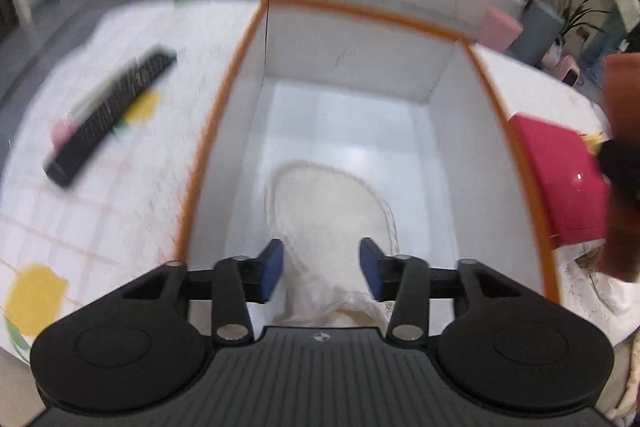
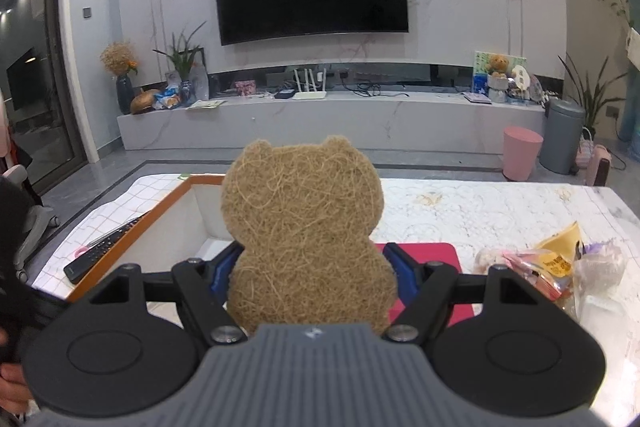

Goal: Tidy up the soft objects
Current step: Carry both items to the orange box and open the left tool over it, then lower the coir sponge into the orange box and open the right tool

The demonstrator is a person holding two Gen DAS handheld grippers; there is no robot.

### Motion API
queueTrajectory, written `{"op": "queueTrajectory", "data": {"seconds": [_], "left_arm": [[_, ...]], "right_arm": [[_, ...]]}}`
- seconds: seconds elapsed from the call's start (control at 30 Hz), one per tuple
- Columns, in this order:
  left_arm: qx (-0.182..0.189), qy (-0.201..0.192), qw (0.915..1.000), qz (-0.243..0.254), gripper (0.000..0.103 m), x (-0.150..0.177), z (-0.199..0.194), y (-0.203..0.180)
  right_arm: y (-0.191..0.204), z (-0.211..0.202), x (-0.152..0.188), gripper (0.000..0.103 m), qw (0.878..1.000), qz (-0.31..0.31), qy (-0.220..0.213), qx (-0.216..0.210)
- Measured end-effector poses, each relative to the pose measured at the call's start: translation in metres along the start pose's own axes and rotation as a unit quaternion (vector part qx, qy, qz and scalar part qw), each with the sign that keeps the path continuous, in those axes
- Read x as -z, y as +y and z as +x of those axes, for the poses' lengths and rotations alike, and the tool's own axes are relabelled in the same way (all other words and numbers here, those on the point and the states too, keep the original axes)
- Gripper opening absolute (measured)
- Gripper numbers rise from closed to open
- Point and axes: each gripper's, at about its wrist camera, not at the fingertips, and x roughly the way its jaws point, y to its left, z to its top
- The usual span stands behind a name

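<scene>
The bear-shaped scrubber (image 2: 308,239) is coarse, wiry tan fibre, matt and scratchy-looking. The box (image 1: 452,131) has smooth white card walls and a faintly glossy floor (orange along the rim). The cream pad (image 1: 332,211) in it looks soft and fleecy. The remote (image 1: 112,115) is matt black plastic.

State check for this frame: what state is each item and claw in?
Left claw: open, over the box.
White slipper: lying in the box, between the pads, released.
Box: open-topped, on the table.
Right claw: shut on the loofah bear.
Loofah bear: held upright.
Remote: lying beside the box.
</scene>
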Motion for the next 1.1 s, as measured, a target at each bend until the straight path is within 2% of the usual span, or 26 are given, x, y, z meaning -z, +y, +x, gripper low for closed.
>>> {"op": "queueTrajectory", "data": {"seconds": [0.07,0.17,0.23,0.3,0.37,0.43,0.53,0.57,0.63,0.7,0.87,0.97,1.1], "left_arm": [[-0.016,-0.042,0.9989,0.016,0.068,0.000,-0.020,-0.004],[-0.037,-0.100,0.9942,0.016,0.071,-0.001,-0.050,-0.005],[-0.067,-0.140,0.9878,0.009,0.076,-0.001,-0.064,0.000],[-0.112,-0.175,0.9781,0.003,0.081,0.000,-0.075,0.004],[-0.137,-0.191,0.9720,0.001,0.082,0.001,-0.075,0.015],[-0.132,-0.190,0.9728,-0.012,0.082,0.001,-0.070,0.025],[-0.112,-0.165,0.9792,-0.040,0.082,0.005,-0.058,0.036],[-0.099,-0.157,0.9815,-0.047,0.082,0.005,-0.053,0.042],[-0.083,-0.148,0.9838,-0.058,0.082,0.008,-0.048,0.049],[-0.084,-0.145,0.9838,-0.064,0.082,0.011,-0.043,0.055],[-0.078,-0.132,0.9849,-0.081,0.082,0.014,-0.042,0.065],[-0.073,-0.132,0.9848,-0.086,0.082,0.016,-0.044,0.069],[-0.070,-0.128,0.9849,-0.093,0.082,0.017,-0.046,0.070]], "right_arm": [[0.002,0.001,0.001,0.073,1.000,-0.009,0.003,-0.007],[0.004,0.007,0.001,0.073,1.000,-0.007,0.018,-0.023],[0.007,0.012,0.000,0.073,0.999,0.004,0.032,-0.034],[0.013,0.015,-0.002,0.073,0.998,0.015,0.043,-0.043],[0.025,0.021,-0.004,0.073,0.997,0.017,0.058,-0.055],[0.042,0.031,-0.005,0.073,0.994,0.017,0.081,-0.073],[0.067,0.054,-0.002,0.073,0.985,0.032,0.121,-0.115],[0.075,0.065,-0.001,0.073,0.983,0.037,0.140,-0.116],[0.089,0.086,0.005,0.073,0.981,0.033,0.168,-0.087],[0.101,0.103,0.010,0.073,0.981,0.027,0.183,-0.061],[0.117,0.127,0.019,0.074,0.974,0.057,0.215,-0.050],[0.126,0.123,0.018,0.074,0.977,0.044,0.204,-0.040],[0.128,0.127,0.020,0.075,0.972,0.053,0.224,-0.040]]}}
